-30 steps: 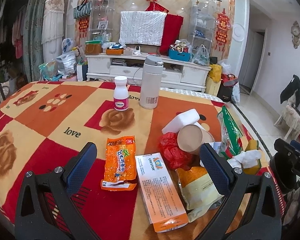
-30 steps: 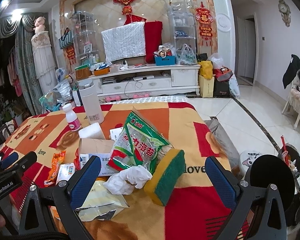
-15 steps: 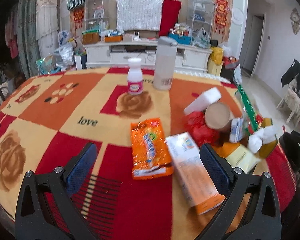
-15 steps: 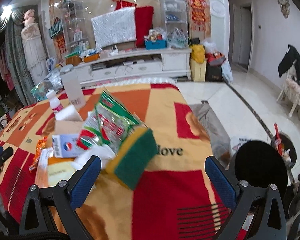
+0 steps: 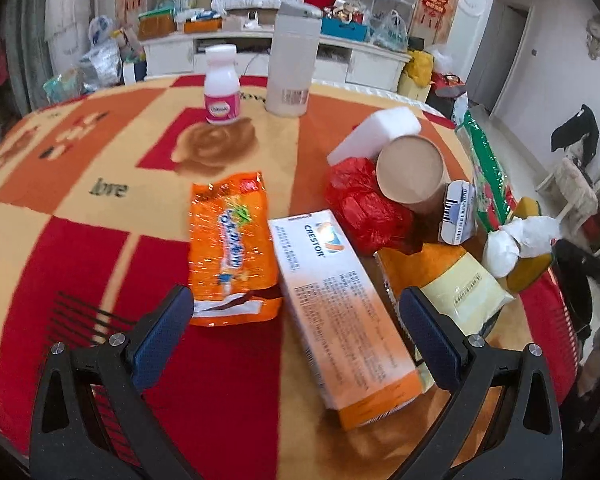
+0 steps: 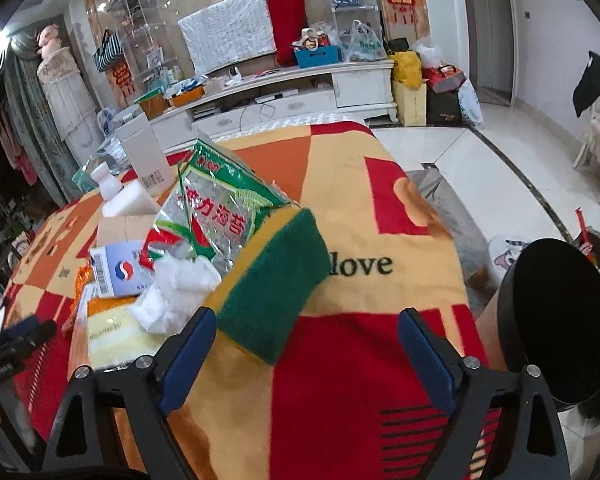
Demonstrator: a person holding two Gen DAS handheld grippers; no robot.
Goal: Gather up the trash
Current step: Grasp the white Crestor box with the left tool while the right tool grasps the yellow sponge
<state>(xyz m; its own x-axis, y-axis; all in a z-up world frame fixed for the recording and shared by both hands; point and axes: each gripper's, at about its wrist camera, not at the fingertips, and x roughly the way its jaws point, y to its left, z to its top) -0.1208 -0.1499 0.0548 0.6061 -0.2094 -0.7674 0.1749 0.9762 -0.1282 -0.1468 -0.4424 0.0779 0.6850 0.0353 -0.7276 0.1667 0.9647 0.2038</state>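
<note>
My left gripper [image 5: 296,334] is open and empty above the table, with the white and orange Crestor box [image 5: 340,344] between its fingers. An orange snack wrapper [image 5: 232,244] lies left of the box. A red plastic bag [image 5: 364,208], a brown paper cup [image 5: 414,176], a yellow packet [image 5: 456,288] and crumpled white tissue [image 5: 512,244] lie to the right. My right gripper [image 6: 306,354] is open and empty over the table edge, just in front of a green and yellow sponge [image 6: 272,284]. A green seaweed bag [image 6: 216,208] and the tissue [image 6: 176,296] lie behind it.
A white bottle with a pink label [image 5: 222,88], a white flask [image 5: 290,60] and a white foam block [image 5: 374,136] stand further back on the patterned tablecloth [image 5: 80,184]. A black bin [image 6: 556,324] stands on the floor at the table's right.
Both grippers have moved forward and lower toward the table. The Crestor box now sits between the left fingers, and the sponge is nearer the right gripper.
</note>
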